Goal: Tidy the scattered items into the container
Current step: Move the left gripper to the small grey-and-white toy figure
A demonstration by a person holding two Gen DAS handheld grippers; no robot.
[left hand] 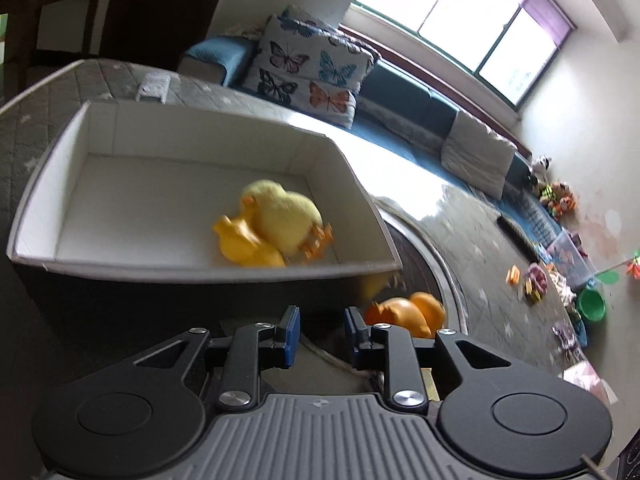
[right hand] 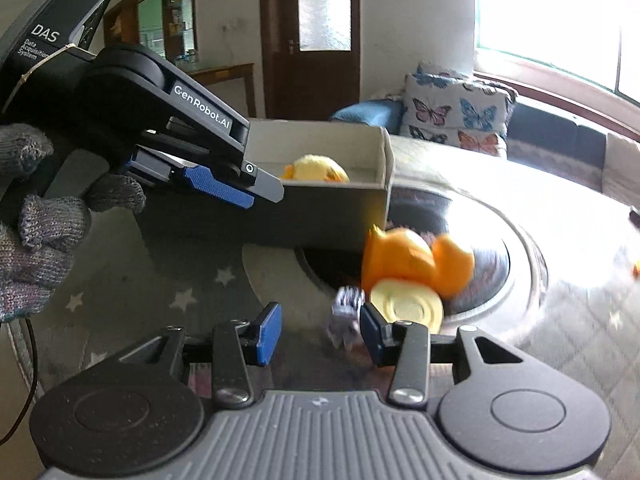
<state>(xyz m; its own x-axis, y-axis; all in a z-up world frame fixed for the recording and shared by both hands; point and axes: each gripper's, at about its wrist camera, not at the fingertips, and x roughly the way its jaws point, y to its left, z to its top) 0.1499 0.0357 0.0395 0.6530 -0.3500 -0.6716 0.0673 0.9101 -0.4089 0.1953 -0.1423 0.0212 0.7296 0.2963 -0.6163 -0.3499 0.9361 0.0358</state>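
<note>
The right tongs (right hand: 320, 330) stood open near an orange duck (right hand: 416, 264); a yellow plush duck (right hand: 316, 169) lay in the box (right hand: 340, 216).

Left gripper (left hand: 319, 330) jaws parted; right gripper (right hand: 320, 330) jaws parted, empty

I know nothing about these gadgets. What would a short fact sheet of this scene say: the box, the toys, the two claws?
container: open grey box with pale lining, on a glass tabletop
inside box: fluffy yellow duck and a yellow plastic duck
still outside: orange duck, pale round lid, small grey toy, all beside the box
left gripper: open, holding nothing, near the box
right gripper: open, holding nothing, the small grey toy by its fingers
</note>
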